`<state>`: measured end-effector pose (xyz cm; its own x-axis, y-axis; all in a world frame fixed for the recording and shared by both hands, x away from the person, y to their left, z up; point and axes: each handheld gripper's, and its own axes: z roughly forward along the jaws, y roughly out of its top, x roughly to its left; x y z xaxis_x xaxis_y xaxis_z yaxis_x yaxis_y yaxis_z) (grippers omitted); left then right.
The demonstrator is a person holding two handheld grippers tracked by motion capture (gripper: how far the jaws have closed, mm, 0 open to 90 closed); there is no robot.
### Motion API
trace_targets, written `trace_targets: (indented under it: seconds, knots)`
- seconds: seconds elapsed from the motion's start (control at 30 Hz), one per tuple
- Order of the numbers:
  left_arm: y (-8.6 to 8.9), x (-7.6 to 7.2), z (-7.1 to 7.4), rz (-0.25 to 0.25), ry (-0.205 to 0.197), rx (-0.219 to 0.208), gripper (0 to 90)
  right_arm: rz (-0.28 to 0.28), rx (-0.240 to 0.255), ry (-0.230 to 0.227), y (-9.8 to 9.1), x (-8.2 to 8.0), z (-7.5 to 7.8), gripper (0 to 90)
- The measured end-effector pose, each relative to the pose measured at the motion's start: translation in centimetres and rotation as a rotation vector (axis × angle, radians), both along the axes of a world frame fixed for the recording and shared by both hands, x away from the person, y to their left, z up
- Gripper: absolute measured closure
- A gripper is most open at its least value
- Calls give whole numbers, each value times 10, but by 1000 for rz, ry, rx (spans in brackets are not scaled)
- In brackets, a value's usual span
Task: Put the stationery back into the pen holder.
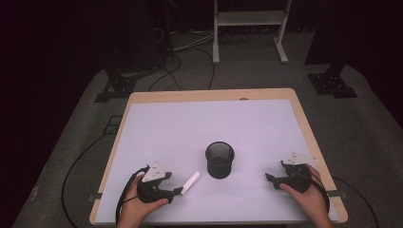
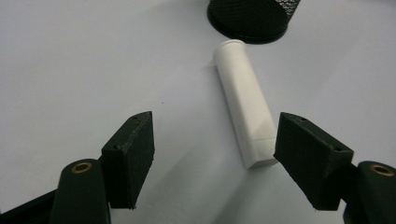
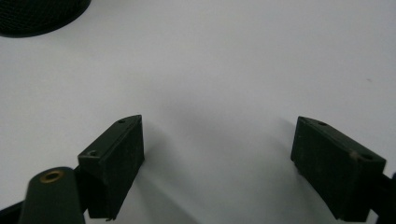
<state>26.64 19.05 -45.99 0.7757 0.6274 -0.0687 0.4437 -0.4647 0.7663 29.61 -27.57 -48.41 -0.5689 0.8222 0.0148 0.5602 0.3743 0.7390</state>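
Note:
A white tube lies flat on the white table top, left of an upright black mesh cup. My left gripper is at the tube's near end, held low over the table. In the left gripper view the tube points toward the cup; its flat near end sits just inside the right jaw, with a wide gap to the left jaw, and my left gripper is open. My right gripper rests at the front right, right of the cup. In its own view the right gripper is open over bare table.
The table has a wooden rim. On the carpet behind it stand a white frame and two black stand bases, with cables trailing to the left. The cup's edge shows at the top left of the right gripper view.

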Motion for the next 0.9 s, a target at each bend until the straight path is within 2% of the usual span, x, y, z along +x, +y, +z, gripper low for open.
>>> trace_targets:
  seconds: [0.23, 0.53, 0.83, 0.9]
  knots:
    - [-12, -4, -2, -17, 10, -5, 313, 0, 0, 0, 0, 0, 0, 161]
    - [-23, -7, -7, -28, 13, 15, 365, 0, 1, 1, 0, 0, 0, 161]
    - [-28, -9, -12, -38, 12, 71, 443, 0, 2, 3, 0, 0, 0, 162]
    - [-30, -10, -13, -32, -7, 88, 463, -1, 3, 4, 0, 0, 0, 162]
